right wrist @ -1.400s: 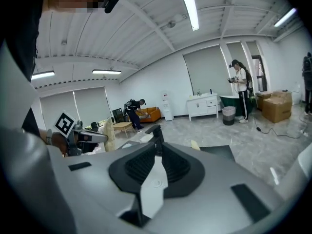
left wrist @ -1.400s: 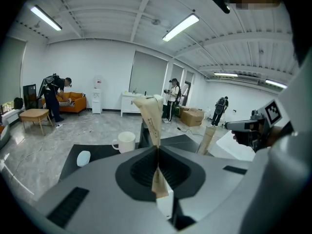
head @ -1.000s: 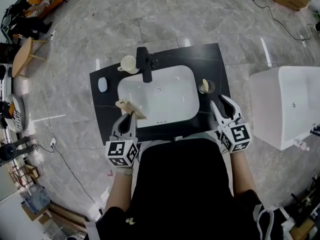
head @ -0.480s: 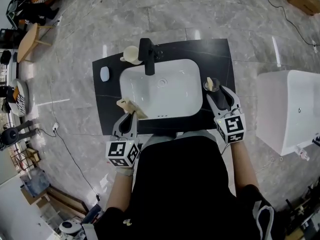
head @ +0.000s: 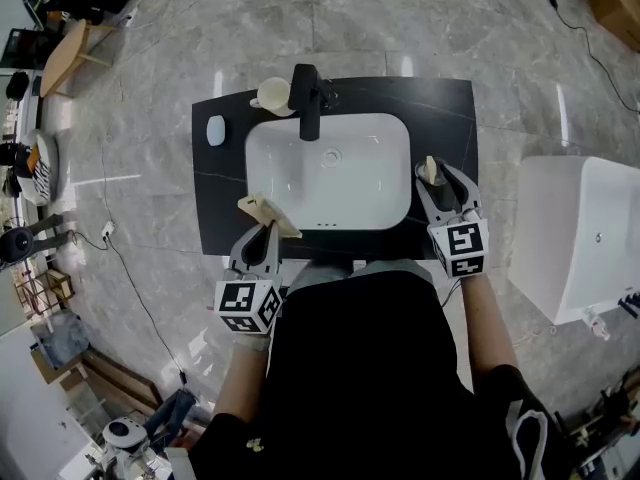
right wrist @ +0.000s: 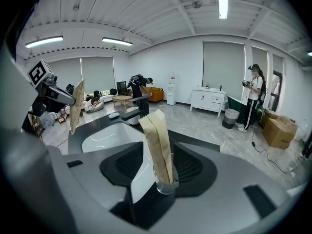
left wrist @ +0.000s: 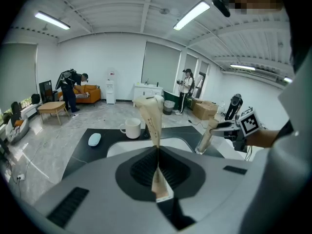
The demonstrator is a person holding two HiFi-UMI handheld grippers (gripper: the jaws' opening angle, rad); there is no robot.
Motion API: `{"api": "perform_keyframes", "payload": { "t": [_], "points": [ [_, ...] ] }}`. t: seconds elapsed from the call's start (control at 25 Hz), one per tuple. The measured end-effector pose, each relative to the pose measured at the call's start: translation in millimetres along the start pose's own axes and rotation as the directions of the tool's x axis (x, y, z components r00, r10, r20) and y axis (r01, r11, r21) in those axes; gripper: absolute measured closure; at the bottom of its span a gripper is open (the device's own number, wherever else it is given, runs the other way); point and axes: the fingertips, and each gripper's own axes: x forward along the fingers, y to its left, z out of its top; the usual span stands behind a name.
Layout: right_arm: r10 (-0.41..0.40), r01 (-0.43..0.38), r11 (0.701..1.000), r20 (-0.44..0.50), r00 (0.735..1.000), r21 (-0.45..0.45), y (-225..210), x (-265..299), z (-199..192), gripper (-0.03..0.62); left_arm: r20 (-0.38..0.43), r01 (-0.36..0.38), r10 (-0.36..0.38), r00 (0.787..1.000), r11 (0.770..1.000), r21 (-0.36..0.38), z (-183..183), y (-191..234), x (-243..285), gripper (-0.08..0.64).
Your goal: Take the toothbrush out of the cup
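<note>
A clear glass cup (right wrist: 165,181) stands on the black countertop (head: 440,118) to the right of the sink, with a tan paper-wrapped toothbrush (right wrist: 158,139) upright in it. In the head view the cup (head: 430,173) sits between the spread fingers of my right gripper (head: 440,181). That gripper (right wrist: 164,165) is open, and its pads stand clear of the glass on both sides. My left gripper (head: 262,231) hovers over the counter's front edge, shut on another tan wrapped toothbrush (head: 265,213), which sticks up from the closed jaws (left wrist: 155,126).
The white sink (head: 330,173) fills the counter's middle, with a black faucet (head: 310,98) at its back. A white mug (head: 272,93) and a pale blue oval object (head: 216,130) lie at the back left. A white fixture (head: 580,238) stands on the floor to the right.
My right gripper spread its jaws and came forward and down until they straddle the cup. The left gripper kept its hold on the wrapped toothbrush and barely shifted.
</note>
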Motion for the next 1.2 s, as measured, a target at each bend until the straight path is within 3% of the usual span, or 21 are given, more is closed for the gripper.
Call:
{"api": "perform_keyframes", "payload": {
  "t": [0.16,0.36,0.72,1.2],
  "points": [
    [-0.01,0.01,1.0,-0.032,0.999,-0.01,-1.6,1.7,-2.3,0.443,0.002,-0.016,0.016,1.0,1.0,-0.015,-4.1,5.3,-4.6,0.535],
    [-0.044,0.044,0.999,-0.006,0.999,-0.004,-6.4,1.8,1.6,0.52,0.004,-0.02,0.02,1.0,0.999,-0.026,-7.5,10.4,-8.6,0.534],
    [-0.097,0.097,0.995,0.007,0.995,-0.005,-11.8,-6.0,13.0,0.535,0.024,0.002,-0.001,1.0,0.999,-0.032,-4.9,17.2,-7.0,0.534],
    [-0.151,0.152,0.988,0.076,0.986,-0.004,-9.8,-50.1,66.3,0.537,0.092,0.088,-0.088,0.992,0.996,0.001,14.3,10.4,6.1,0.535]
  ]
}}
